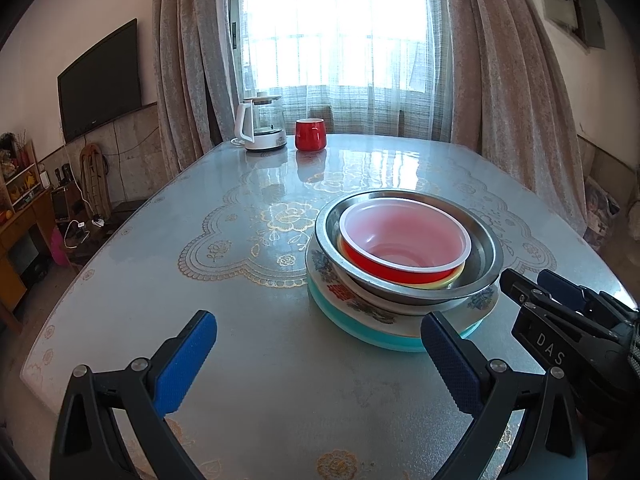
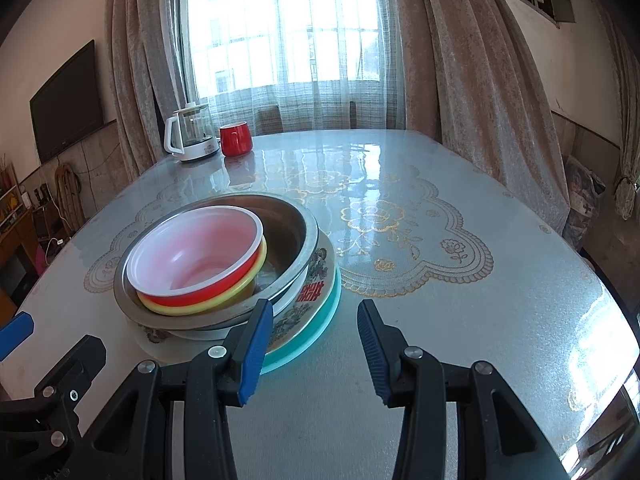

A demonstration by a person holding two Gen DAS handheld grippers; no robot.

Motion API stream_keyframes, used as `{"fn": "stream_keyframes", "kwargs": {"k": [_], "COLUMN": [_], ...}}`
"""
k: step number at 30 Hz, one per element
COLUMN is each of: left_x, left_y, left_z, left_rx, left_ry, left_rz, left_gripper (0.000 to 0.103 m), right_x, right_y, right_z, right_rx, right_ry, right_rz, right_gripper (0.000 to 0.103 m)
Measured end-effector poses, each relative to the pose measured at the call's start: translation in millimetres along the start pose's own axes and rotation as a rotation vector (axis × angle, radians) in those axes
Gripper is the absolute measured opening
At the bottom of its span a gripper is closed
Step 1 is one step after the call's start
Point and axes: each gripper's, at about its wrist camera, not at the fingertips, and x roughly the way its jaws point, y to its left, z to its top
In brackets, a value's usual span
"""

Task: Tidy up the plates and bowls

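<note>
Both grippers low over bench, empty, flanking the dish stack.
Left gripper (image 1: pixel 318 360) points down-forward at the bench (image 1: pixel 248 360), jaws wide apart, nothing between; its right finger sits just in front of the stack's near edge. Right gripper (image 2: pixel 314 350) same tilt, jaws partly apart, nothing held; its left finger overlaps the stack's rim in view, contact unclear. Stack sits mid-bench between the two: teal plate (image 2: pixel 320 330) at bottom, patterned plate (image 2: pixel 316 292) on it, steel bowl (image 2: pixel 296 220) above, yellow bowl (image 2: pixel 248 280) and red bowl (image 2: pixel 196 250) nested inside. Kettle (image 1: pixel 260 128) and red mug (image 1: pixel 310 134) at far edge.
</note>
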Motion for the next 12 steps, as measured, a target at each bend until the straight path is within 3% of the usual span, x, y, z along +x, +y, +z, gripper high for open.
{"fn": "stream_keyframes", "kwargs": {"k": [12], "left_x": [1.6], "left_y": [0.3], "left_z": [-1.6], "left_rx": [0.003], "left_ry": [-0.006], "left_rz": [-0.007], "left_gripper": [0.102], "right_x": [3.8], "right_y": [0.4], "right_z": [-0.4], "right_rx": [-0.002], "right_ry": [0.01], "right_rz": [0.002], "right_gripper": [0.045]}}
